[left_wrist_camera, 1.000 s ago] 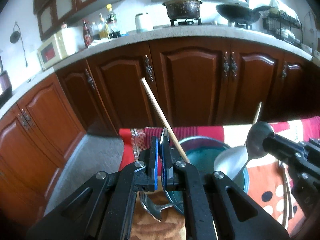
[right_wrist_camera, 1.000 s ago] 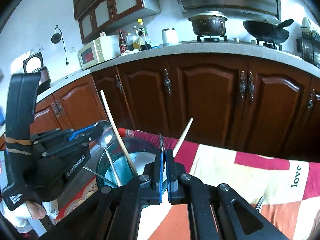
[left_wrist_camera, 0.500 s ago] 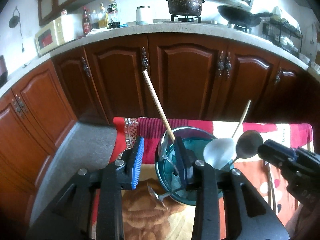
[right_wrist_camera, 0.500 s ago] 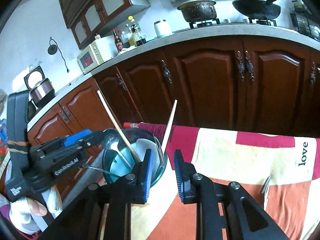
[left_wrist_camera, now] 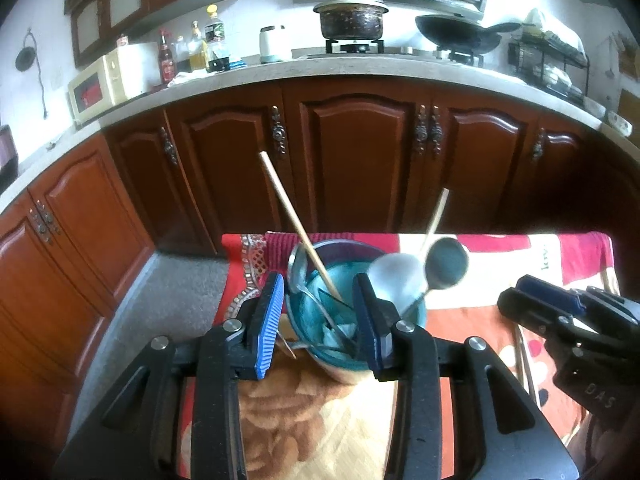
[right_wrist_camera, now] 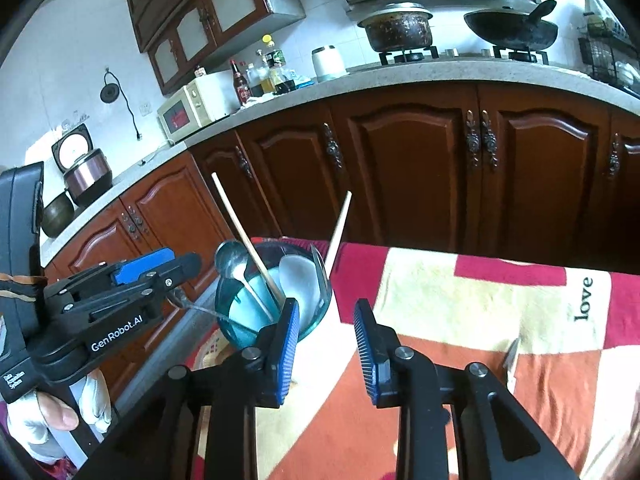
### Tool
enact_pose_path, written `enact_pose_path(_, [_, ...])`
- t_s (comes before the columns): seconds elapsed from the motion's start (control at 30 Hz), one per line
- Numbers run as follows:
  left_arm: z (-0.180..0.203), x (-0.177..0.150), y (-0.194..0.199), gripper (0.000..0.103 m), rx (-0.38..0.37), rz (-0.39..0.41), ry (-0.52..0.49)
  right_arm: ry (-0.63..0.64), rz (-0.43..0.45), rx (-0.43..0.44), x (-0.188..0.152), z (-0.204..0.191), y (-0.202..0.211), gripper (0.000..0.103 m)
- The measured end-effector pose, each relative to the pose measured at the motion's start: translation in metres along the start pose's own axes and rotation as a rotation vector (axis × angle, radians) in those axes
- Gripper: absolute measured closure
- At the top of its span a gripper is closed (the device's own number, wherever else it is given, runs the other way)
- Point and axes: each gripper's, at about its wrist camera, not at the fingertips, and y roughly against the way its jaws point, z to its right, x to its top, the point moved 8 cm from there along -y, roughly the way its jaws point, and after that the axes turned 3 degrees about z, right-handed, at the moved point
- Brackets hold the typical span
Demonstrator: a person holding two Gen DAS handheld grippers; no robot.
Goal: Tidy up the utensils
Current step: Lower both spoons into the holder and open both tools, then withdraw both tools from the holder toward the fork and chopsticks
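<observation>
A teal glass cup (left_wrist_camera: 352,344) stands on the patterned cloth and holds two wooden chopsticks (left_wrist_camera: 298,228), a white spoon (left_wrist_camera: 394,276) and metal spoons (left_wrist_camera: 446,262). My left gripper (left_wrist_camera: 318,320) is open, its jaws either side of the cup's near rim, holding nothing. My right gripper (right_wrist_camera: 326,332) is open and empty, just right of the cup (right_wrist_camera: 272,292). The left gripper (right_wrist_camera: 120,292) also shows at the left of the right wrist view. More utensils (left_wrist_camera: 524,352) lie on the cloth under the right gripper (left_wrist_camera: 560,320).
The table's cloth (right_wrist_camera: 460,312) ends at a far edge facing dark wood cabinets (left_wrist_camera: 356,160). A metal utensil (right_wrist_camera: 512,356) lies on the cloth at the right. The counter holds a microwave (left_wrist_camera: 108,80), bottles, a pot and a wok.
Both grippers went from shut to open and drew back from the cup. The spoons they held now stand in the cup.
</observation>
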Motion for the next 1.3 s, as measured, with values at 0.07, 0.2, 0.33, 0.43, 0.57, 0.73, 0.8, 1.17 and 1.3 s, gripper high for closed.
enact_pose_path(0.07, [0.007, -0.003, 0.004, 0.068, -0.007, -0.005, -0.007, 0.003, -0.009, -0.009, -0.005, 0.002, 0.006, 0.076])
enact_pose_path(0.2, [0.024, -0.009, 0.015, 0.068, -0.022, -0.006, -0.027, -0.004, -0.014, -0.023, -0.015, 0.01, 0.02, 0.076])
enact_pose_path(0.33, [0.04, -0.013, 0.026, 0.067, -0.049, -0.003, -0.035, -0.018, -0.01, -0.042, -0.022, 0.021, 0.036, 0.075])
enact_pose_path(0.43, [0.055, -0.016, 0.033, 0.067, -0.072, -0.006, -0.052, -0.031, -0.008, -0.058, -0.028, 0.031, 0.046, 0.075])
enact_pose_path(0.57, [0.075, -0.024, 0.035, 0.067, -0.097, -0.018, -0.072, -0.044, -0.014, -0.083, -0.037, 0.043, 0.058, 0.074])
enact_pose_path(0.73, [0.098, -0.036, 0.033, 0.067, -0.12, -0.043, -0.09, -0.064, -0.03, -0.111, -0.049, 0.061, 0.069, 0.074])
enact_pose_path(0.8, [0.104, -0.04, 0.03, 0.067, -0.127, -0.054, -0.094, -0.072, -0.039, -0.122, -0.053, 0.067, 0.072, 0.074])
enact_pose_path(1.17, [0.133, -0.065, 0.012, 0.067, -0.149, -0.114, -0.135, -0.115, -0.07, -0.155, -0.075, 0.095, 0.078, 0.073])
enact_pose_path(1.3, [0.139, -0.073, 0.004, 0.067, -0.15, -0.134, -0.144, -0.135, -0.085, -0.161, -0.083, 0.105, 0.075, 0.073])
